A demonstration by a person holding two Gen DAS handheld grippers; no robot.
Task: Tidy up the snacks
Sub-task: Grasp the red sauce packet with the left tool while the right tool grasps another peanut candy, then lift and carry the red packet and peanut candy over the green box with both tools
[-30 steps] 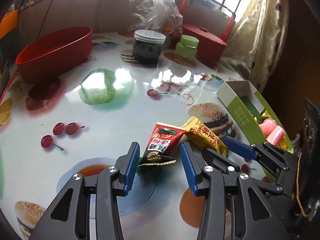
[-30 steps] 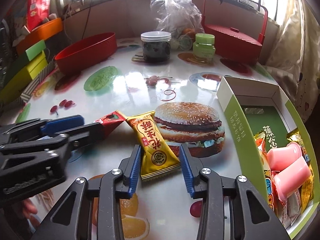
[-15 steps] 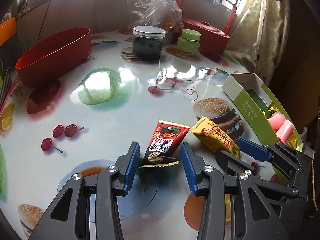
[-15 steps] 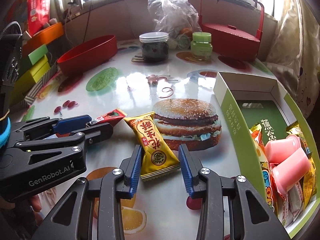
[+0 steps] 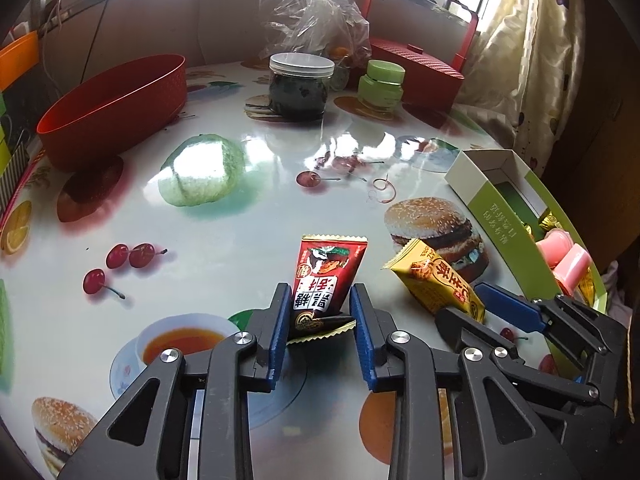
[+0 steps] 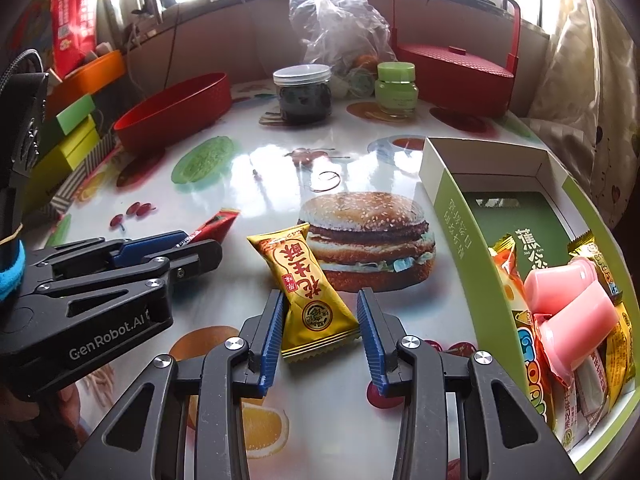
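Step in hand: double pick-up. The left hand-held gripper (image 5: 320,322) is closing on the red snack packet (image 5: 326,280), blue pads already touching both sides of its near end. The packet lies on the surface (image 5: 240,216), long axis running away from the camera, its serrated far end tipped slightly right. The right hand-held gripper (image 6: 320,326) is partly open astride the yellow snack packet (image 6: 308,288), its left pad touching the packet, a gap at its right pad; that packet's long axis slants up-left. Judged next: finish both grips, lift, carry to the green box (image 6: 452,216) at right, already holding snacks.
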